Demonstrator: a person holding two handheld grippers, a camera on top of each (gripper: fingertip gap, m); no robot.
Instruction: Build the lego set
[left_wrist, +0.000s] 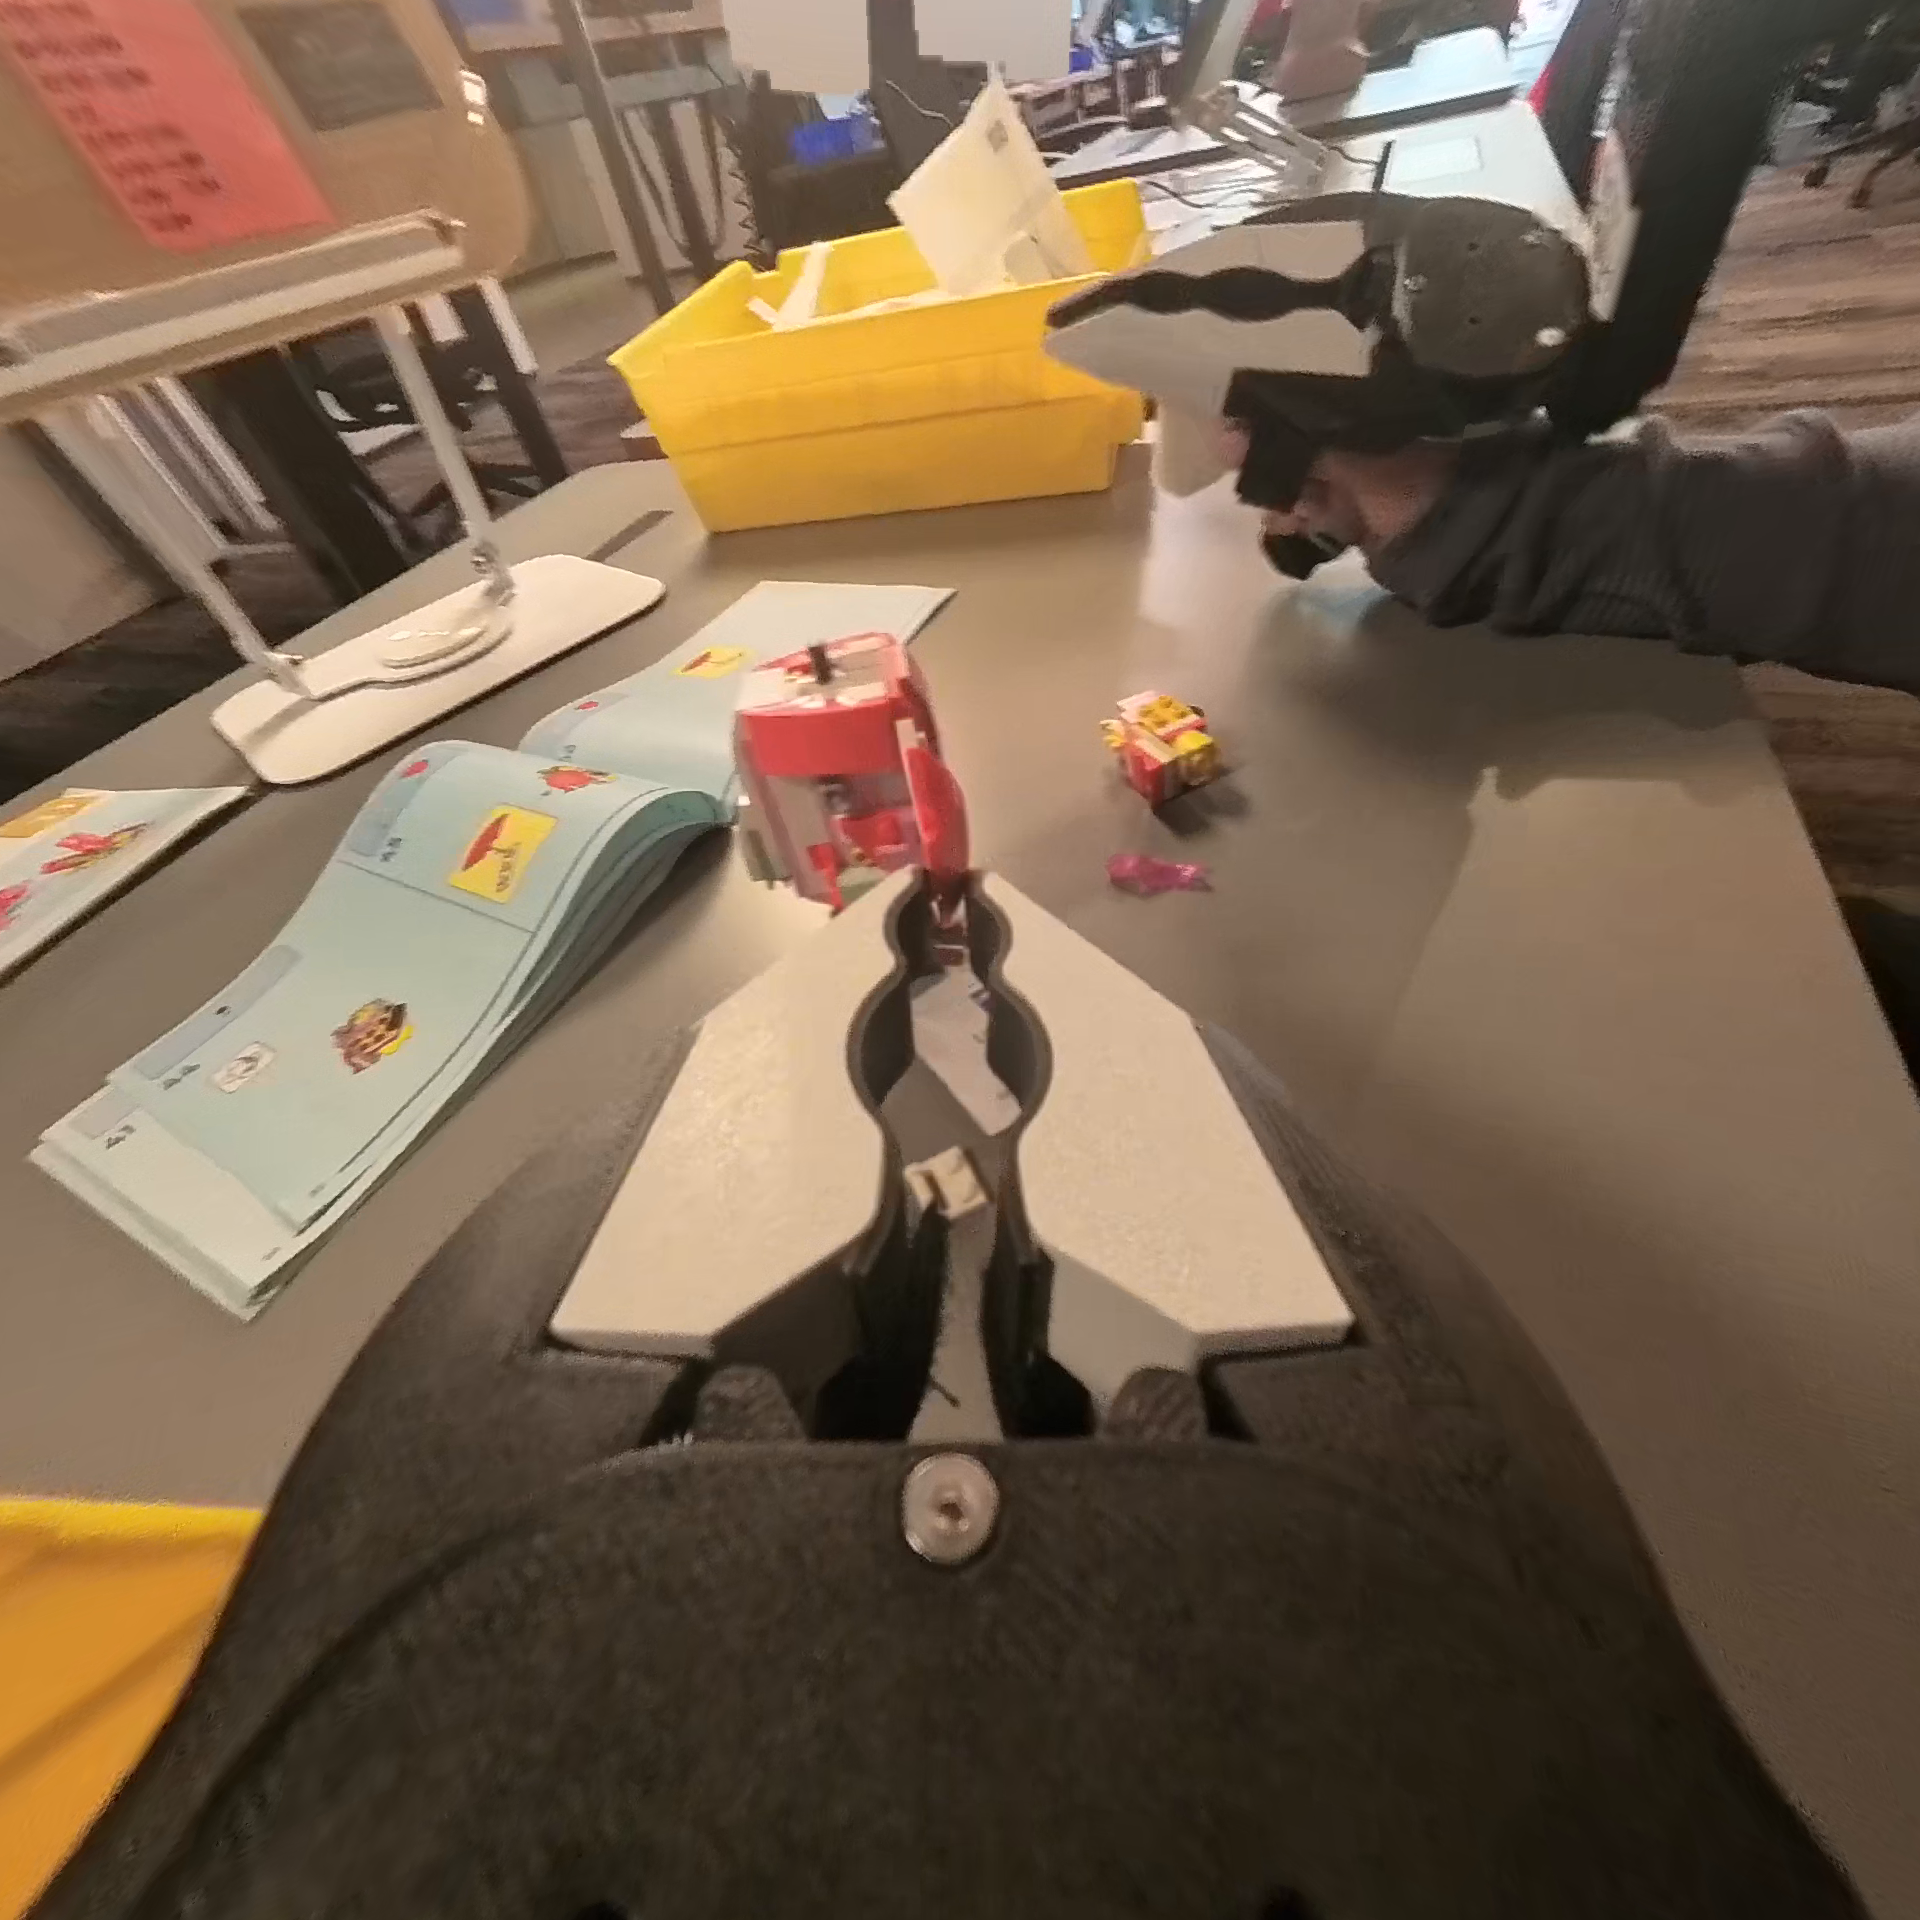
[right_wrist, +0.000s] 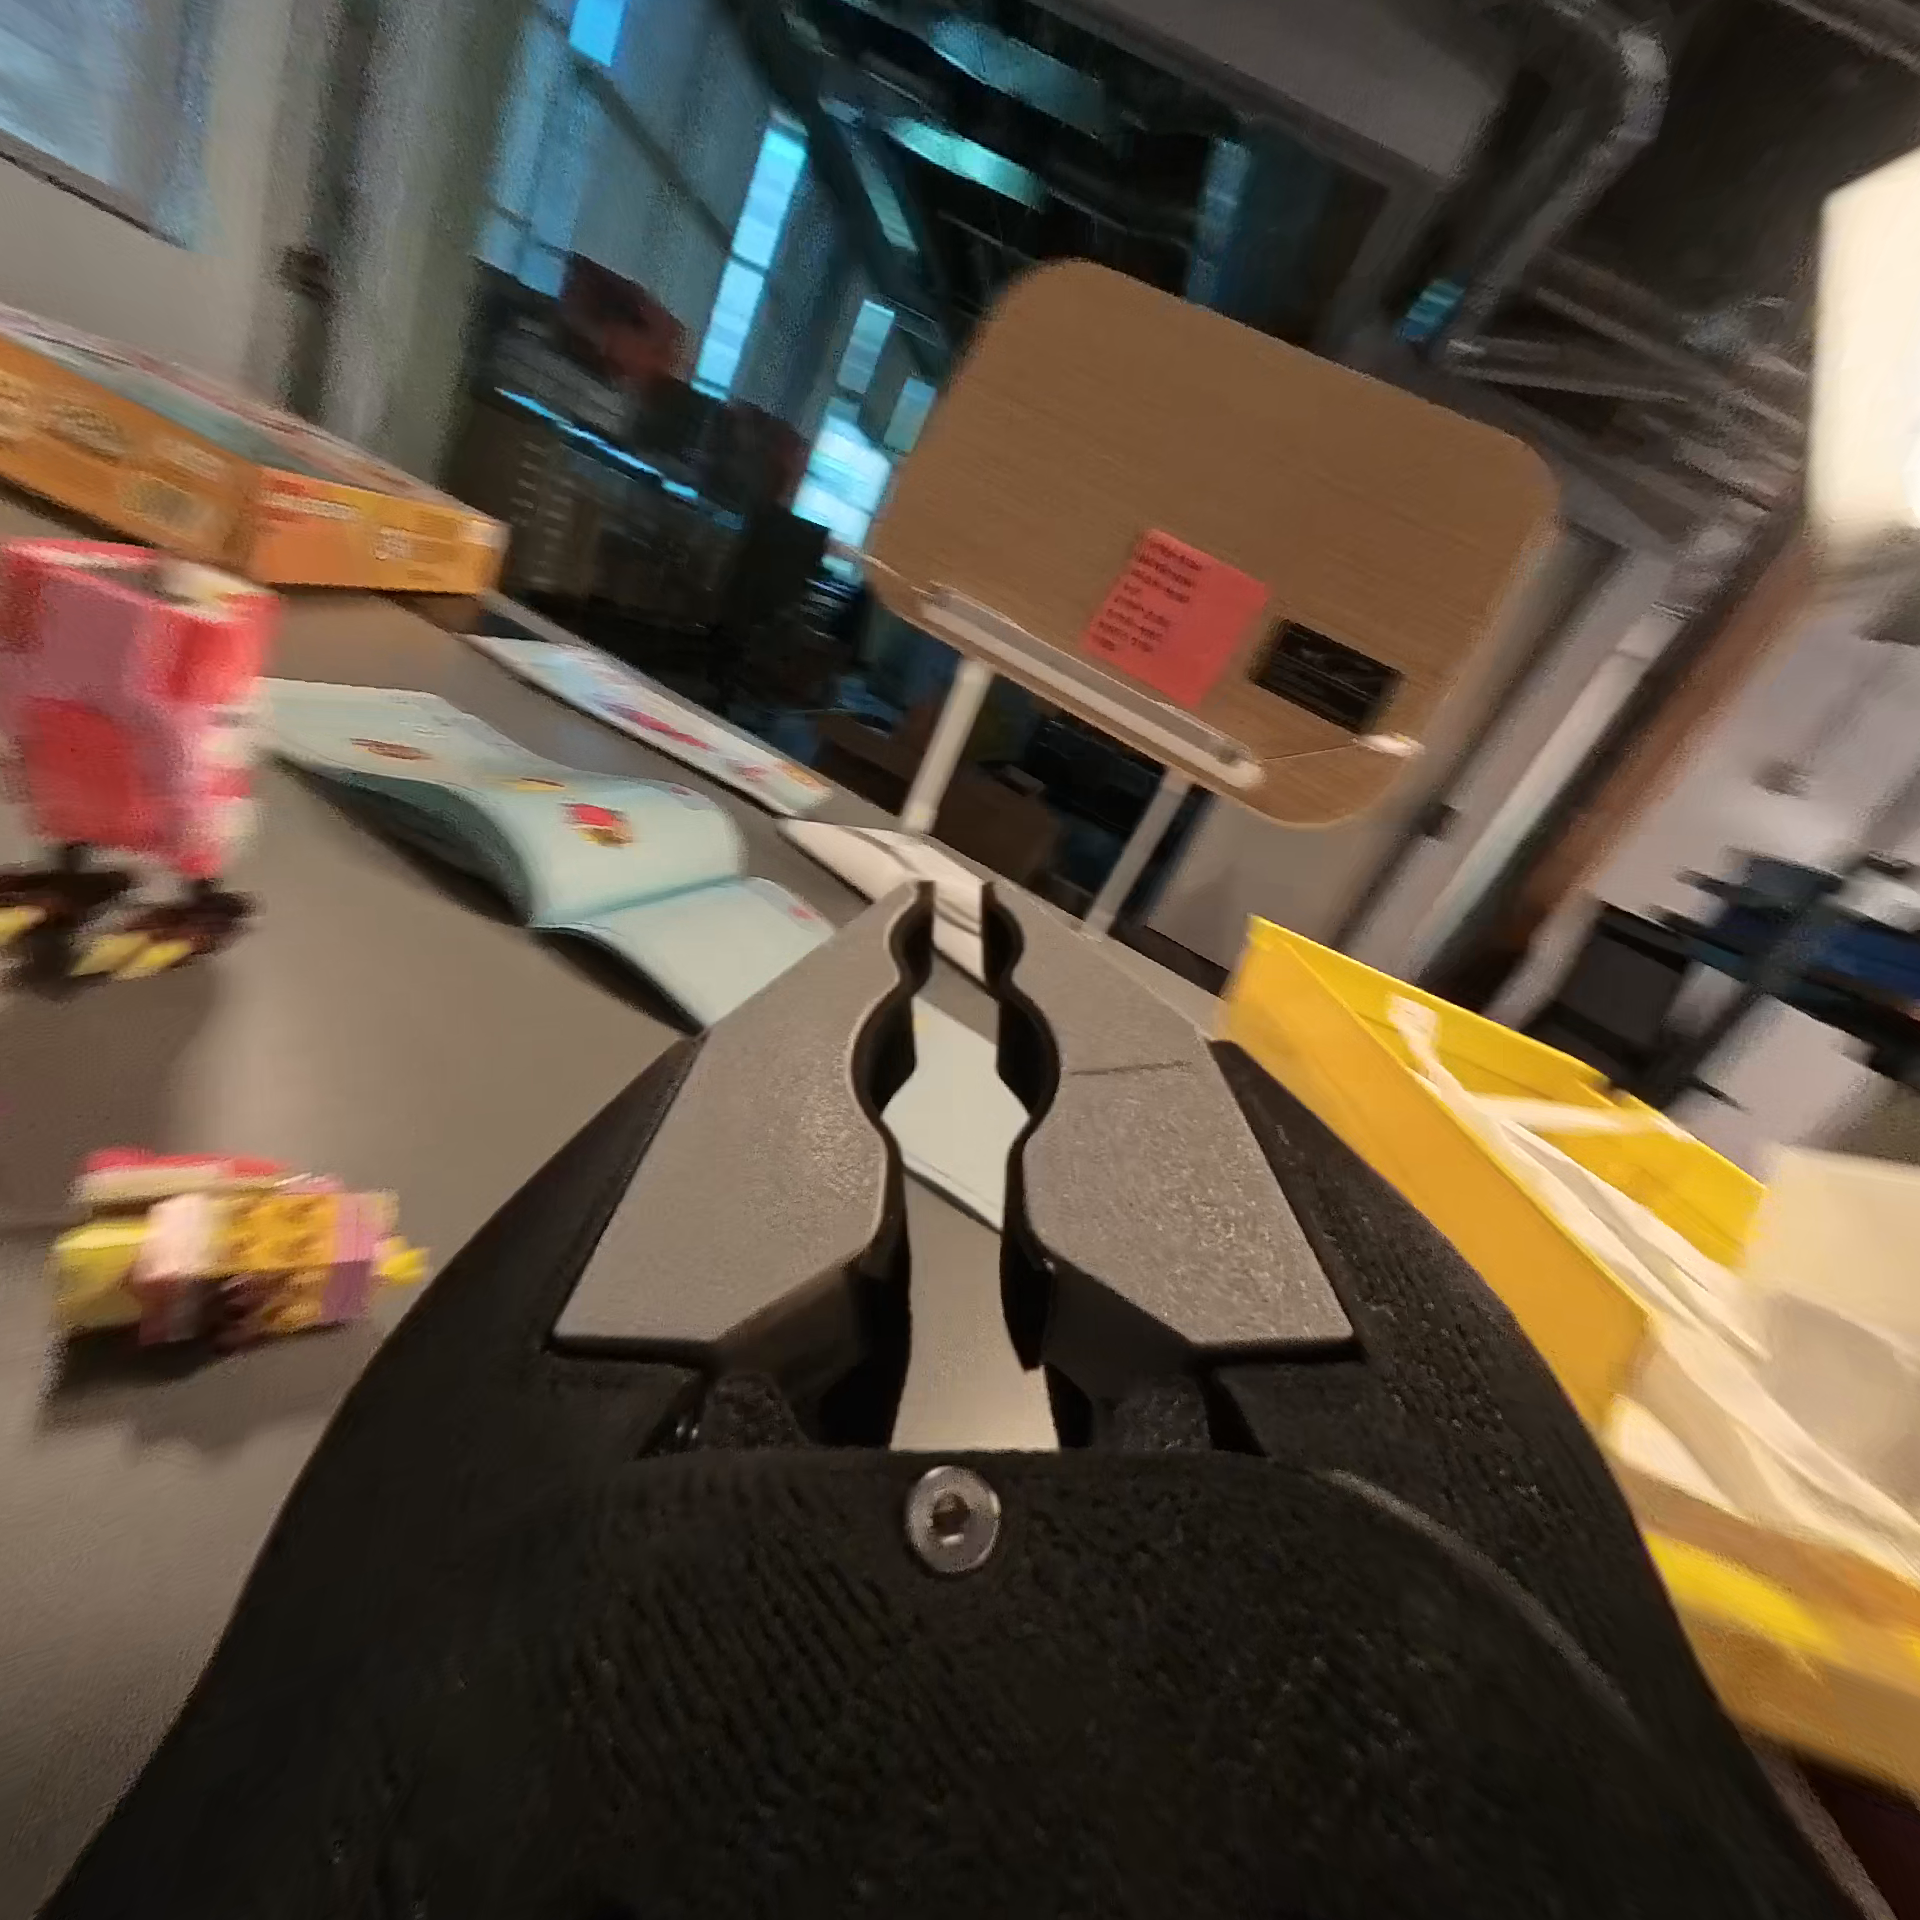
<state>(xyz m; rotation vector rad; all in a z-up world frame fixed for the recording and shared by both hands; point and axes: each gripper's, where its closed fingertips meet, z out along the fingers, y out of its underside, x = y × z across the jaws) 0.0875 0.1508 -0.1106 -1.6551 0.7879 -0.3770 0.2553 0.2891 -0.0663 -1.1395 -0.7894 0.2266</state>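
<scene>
A: Bins first. What's in them?

B: Yellow bin (left_wrist: 883, 416) sits upper centre of the left wrist view, on the grey table (left_wrist: 1455, 935), w/ white paper or bags (left_wrist: 987, 197) sticking up out of it. The right wrist view shows it at right, same white stuff inside. Can't tell what else is in there, too blurry. Another yellow edge (left_wrist: 94, 1662) shows at lower left of the left wrist view; contents hidden.

A: Left gripper?

B: Left gripper (left_wrist: 943, 883), mid-frame, jaws clamped on a thin red part of the red-and-white brick model (left_wrist: 831, 748), which is tilted just beyond the tips. Open booklet (left_wrist: 364, 987) lies to its left. Small yellow-red brick piece (left_wrist: 1164, 743) and pink scrap (left_wrist: 1153, 871) are on the table to the right.

A: Right one?

B: Right gripper (right_wrist: 951, 894) has jaws slightly apart, nothing between them. Above the table, near the bin. Wooden stand (right_wrist: 1195, 540) w/ a red note is behind it, orange box (right_wrist: 260, 488) upper left.
</scene>
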